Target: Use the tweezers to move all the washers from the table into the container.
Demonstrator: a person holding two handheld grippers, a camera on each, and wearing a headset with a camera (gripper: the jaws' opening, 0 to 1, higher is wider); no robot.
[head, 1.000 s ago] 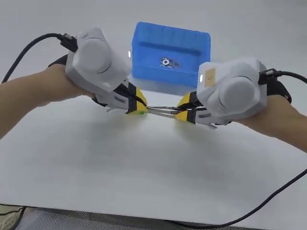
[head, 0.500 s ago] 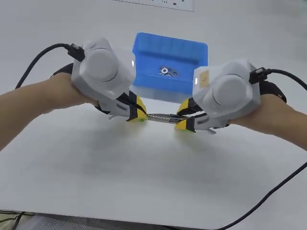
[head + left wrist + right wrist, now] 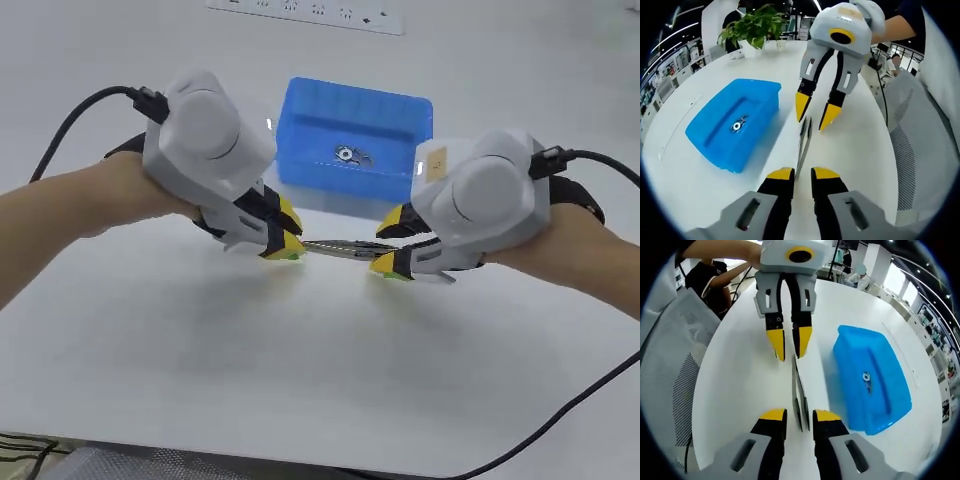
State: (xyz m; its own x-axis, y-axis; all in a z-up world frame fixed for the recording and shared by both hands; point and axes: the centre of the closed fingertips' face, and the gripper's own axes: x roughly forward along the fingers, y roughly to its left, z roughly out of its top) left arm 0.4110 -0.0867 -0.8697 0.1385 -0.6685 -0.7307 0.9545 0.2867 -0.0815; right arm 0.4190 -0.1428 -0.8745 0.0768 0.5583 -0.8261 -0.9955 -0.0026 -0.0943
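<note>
The slim steel tweezers hang above the white table, before the blue plastic container. We judge them light, springy and slick, best pinched mid-arm. The left gripper clamps their joined end; the right gripper straddles the arms, jaws apart. Nothing has shifted from a second ago.

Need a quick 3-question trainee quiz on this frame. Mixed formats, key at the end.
1. True or false: washers lie inside the blue container.
2. The tweezers are: A) inside the container; B) between the left gripper and the right gripper; C) under the container.
3. Fill in: the tweezers' split end points toward the ___ gripper.
Key: 1 true; 2 B; 3 right.
</note>
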